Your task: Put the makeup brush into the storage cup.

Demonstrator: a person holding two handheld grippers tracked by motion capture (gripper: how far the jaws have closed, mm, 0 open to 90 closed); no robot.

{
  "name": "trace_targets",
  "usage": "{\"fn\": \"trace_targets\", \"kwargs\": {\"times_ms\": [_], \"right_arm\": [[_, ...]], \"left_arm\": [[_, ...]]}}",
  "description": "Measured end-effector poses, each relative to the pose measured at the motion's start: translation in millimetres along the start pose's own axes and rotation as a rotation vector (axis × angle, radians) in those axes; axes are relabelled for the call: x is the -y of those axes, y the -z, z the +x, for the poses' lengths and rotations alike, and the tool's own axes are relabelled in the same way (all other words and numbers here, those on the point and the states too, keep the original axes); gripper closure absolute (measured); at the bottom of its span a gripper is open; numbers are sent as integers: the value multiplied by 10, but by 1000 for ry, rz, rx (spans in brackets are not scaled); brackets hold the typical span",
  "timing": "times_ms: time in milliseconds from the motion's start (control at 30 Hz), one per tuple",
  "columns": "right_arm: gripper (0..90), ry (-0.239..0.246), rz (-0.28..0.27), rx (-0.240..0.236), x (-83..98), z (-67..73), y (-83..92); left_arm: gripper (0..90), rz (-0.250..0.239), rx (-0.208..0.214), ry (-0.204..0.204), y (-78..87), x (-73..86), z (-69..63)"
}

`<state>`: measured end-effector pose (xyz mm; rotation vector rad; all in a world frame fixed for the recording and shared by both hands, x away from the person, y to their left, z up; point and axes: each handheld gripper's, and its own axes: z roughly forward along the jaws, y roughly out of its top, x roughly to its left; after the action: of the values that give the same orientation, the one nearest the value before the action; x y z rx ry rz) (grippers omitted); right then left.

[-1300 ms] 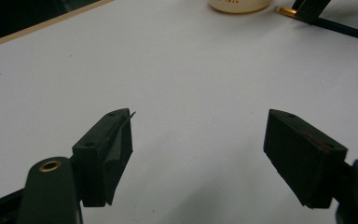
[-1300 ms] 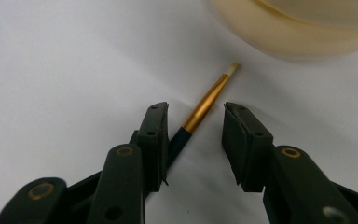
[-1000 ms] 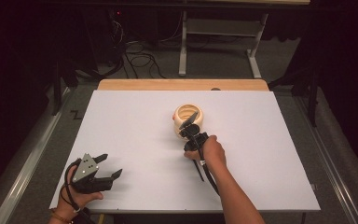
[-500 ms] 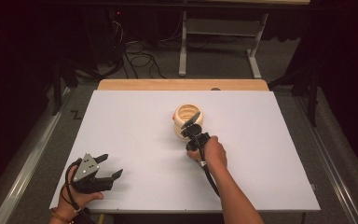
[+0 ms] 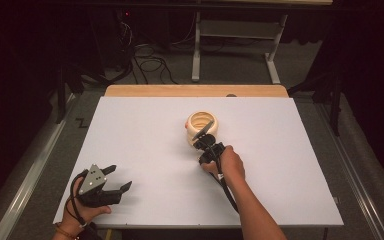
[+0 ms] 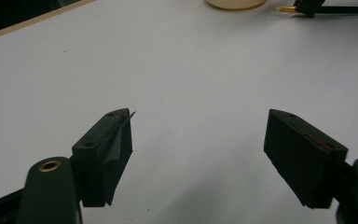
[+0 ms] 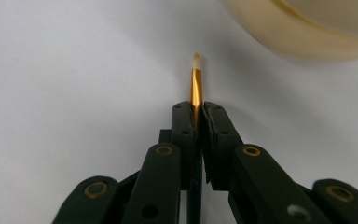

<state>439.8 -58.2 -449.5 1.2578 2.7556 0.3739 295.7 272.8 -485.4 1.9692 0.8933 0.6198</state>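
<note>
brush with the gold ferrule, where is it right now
The brush is clamped between the right tongs, its pale tip pointing at the white table just beside the cream holder near mid-table.

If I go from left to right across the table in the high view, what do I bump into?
Left gripper, open, near the table's front left corner → cream-coloured holder near the middle → right gripper just in front of it, shut on a thin gold brush, with the person's hand behind it.
</note>
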Motion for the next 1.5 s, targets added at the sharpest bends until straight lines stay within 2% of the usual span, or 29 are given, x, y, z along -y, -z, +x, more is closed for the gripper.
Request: {"fn": "trace_targets", "kwargs": {"times_ms": [67,200,233,400,567,600,767,967,1100,1300,1500], "right_arm": [[857,23,-7,-2,3,-8,10],[856,18,-10,-3,15,-29,64],[857,38,-19,-3,17,-51,81],[857,36,-52,-12,36,-87,183],[857,62,-105,-36,97,-132,297],[857,56,-117,-43,111,-133,307],[856,79,-143,-64,162,-149,360],[857,65,-193,-77,234,-236,426],[856,64,-201,-78,253,-271,448],[857,45,-254,-82,308,-352,517],[857,57,-281,-57,359,-392,586]], "left_arm": [[242,0,0,0,-1,-1,0],[241,-2,0,0,0,1,1],[241,0,0,0,0,1,1],[240,1,0,0,-1,1,1],[239,2,-4,1,0,0,1],[238,2,-4,1,-1,0,1],[238,3,-5,3,-3,1,1],[232,4,-11,0,-4,1,1],[231,9,-13,-1,-8,3,5],[231,8,-11,-1,-7,3,5],[232,8,-10,2,-4,3,5]]}}
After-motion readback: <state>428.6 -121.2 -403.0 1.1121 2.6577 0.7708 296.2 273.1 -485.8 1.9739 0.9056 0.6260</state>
